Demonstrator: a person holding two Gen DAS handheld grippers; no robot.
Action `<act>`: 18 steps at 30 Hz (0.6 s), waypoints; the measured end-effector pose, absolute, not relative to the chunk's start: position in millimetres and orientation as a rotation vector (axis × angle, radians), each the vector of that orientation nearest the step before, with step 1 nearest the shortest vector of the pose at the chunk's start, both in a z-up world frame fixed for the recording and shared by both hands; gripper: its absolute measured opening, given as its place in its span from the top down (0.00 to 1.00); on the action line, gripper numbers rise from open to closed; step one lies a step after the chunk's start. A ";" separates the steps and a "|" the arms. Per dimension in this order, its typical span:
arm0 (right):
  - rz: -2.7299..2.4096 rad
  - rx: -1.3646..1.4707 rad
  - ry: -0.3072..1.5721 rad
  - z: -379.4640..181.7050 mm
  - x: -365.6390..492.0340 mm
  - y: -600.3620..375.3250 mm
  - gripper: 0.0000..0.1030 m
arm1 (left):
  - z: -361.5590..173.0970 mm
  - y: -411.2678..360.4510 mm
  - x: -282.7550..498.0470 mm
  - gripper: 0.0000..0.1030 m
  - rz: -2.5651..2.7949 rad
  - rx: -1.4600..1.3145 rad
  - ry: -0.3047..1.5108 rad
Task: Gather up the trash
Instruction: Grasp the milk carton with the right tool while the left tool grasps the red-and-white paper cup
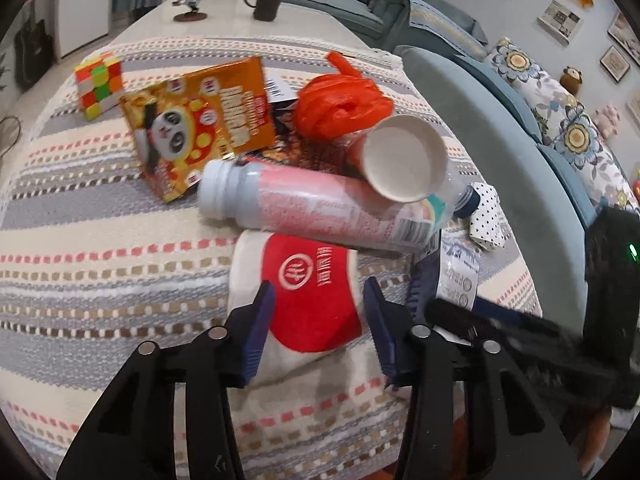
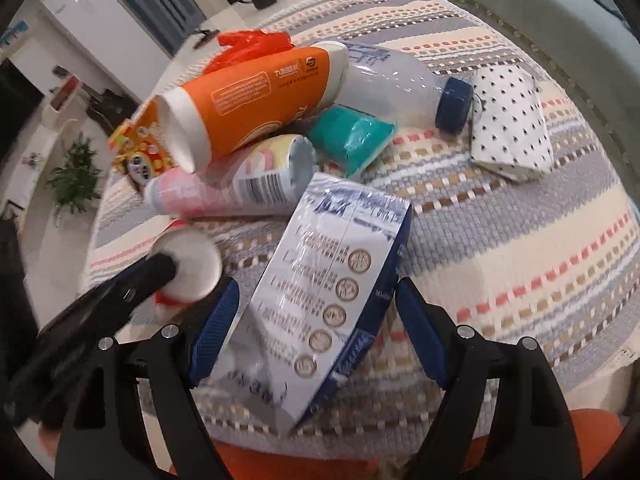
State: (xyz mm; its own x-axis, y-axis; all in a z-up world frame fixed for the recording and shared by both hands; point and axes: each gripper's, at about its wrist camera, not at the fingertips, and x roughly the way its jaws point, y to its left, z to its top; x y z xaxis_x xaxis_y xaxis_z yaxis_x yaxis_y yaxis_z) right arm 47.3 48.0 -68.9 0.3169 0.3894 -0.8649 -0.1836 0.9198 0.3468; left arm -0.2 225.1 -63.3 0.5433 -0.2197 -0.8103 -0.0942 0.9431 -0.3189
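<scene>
Red-and-white paper cup lying sideways, logo showing.

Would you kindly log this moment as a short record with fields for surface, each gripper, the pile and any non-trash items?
surface: striped woven cloth
left gripper: jaws either side of the red-and-white paper cup, contact unclear
right gripper: open around the blue-and-white carton
pile: pink bottle, orange cup, clear bottle, teal wrapper, orange bag, panda snack box
non-trash: puzzle cube, mug
</scene>
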 end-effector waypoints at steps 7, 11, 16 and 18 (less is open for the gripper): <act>0.314 0.085 1.218 -79.6 56.9 72.1 0.27 | -64.4 242.7 -20.4 0.31 -0.024 -0.367 0.974; 0.327 0.034 1.198 -77.2 53.1 69.6 0.31 | -67.1 240.5 -19.9 0.16 0.007 -0.346 0.991; 0.330 -0.036 1.165 -74.1 49.4 49.1 0.35 | -80.1 236.0 -12.8 0.16 -0.008 -0.351 1.048; 0.365 -0.062 1.172 -74.8 54.3 47.7 0.35 | -84.2 232.5 -9.5 0.16 0.001 -0.339 1.047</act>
